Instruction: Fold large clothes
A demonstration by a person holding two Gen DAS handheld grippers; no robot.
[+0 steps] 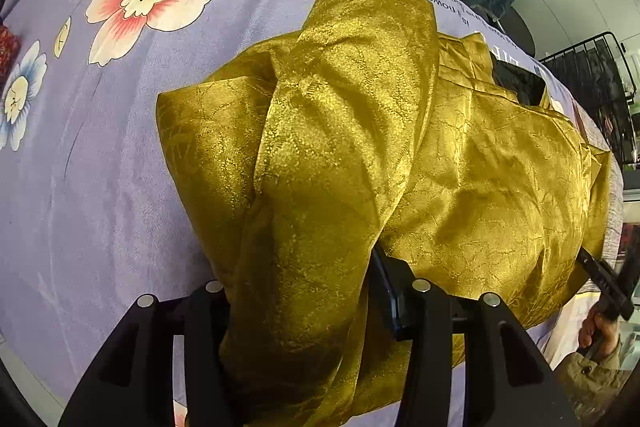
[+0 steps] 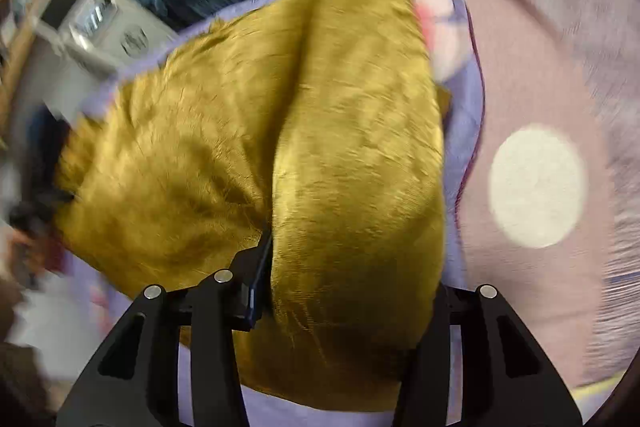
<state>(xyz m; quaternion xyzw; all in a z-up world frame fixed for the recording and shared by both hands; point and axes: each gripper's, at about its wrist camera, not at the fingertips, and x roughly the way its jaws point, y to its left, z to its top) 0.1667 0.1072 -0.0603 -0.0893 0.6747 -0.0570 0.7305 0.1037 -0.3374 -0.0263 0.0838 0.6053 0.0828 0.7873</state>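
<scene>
Glossy, crinkled gold satin garment [image 1: 340, 147], soft matt lilac floral bedsheet [image 1: 100, 187], matt black plastic claw [image 1: 298, 303]

The fingertips of the left tool [image 1: 304, 291] are covered by the gold garment [image 1: 360, 147], so its grip cannot be made out. The right tool [image 2: 340, 267] is likewise buried in that fabric. The right wrist view is smeared throughout. The bed sheet [image 1: 100, 187] is cut off at the picture's lower edge.

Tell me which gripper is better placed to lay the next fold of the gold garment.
Probably the left gripper: its view is sharp and a band of the gold garment runs between its jaws. The right view is blurred.
</scene>
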